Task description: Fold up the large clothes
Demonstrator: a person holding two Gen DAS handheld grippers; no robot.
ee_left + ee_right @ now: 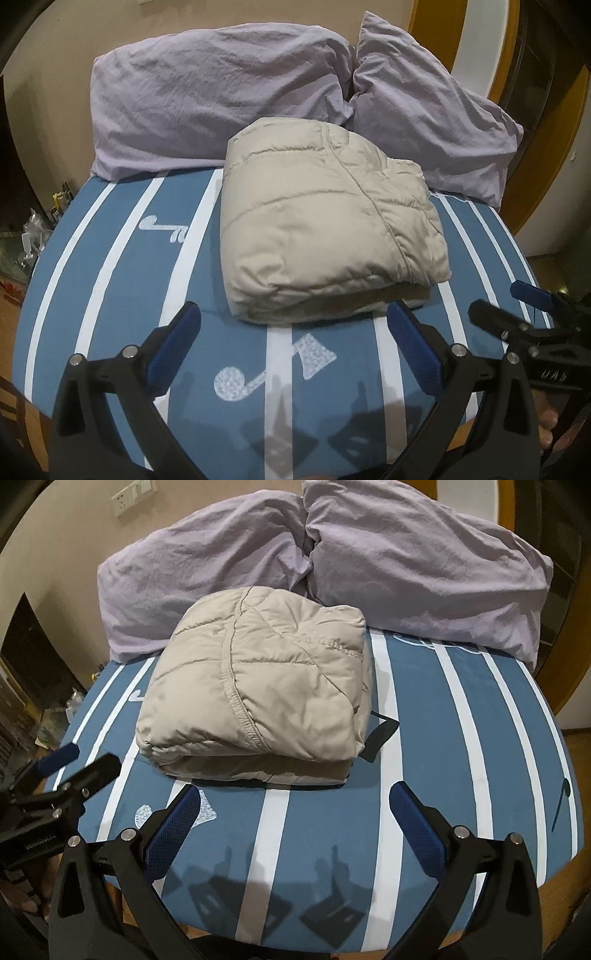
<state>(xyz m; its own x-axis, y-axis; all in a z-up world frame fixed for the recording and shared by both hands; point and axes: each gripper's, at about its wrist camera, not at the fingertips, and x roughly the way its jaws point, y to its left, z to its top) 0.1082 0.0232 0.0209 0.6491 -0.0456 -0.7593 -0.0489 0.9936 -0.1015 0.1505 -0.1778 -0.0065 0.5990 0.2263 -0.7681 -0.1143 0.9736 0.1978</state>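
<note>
A beige quilted puffer jacket [325,225] lies folded into a thick bundle on the blue and white striped bed sheet [122,266]. It also shows in the right wrist view [258,698]. My left gripper [293,317] is open and empty, just in front of the bundle's near edge. My right gripper [295,797] is open and empty, also just in front of the bundle. The right gripper shows at the right edge of the left wrist view [517,299]. The left gripper shows at the left edge of the right wrist view [74,757].
Two lilac pillows [221,96] [432,110] lie against the wall behind the jacket. The sheet's [461,738] near edge drops to a wooden floor [580,760]. Clutter stands on the floor at the left [33,229]. A wall socket [123,498] is at the upper left.
</note>
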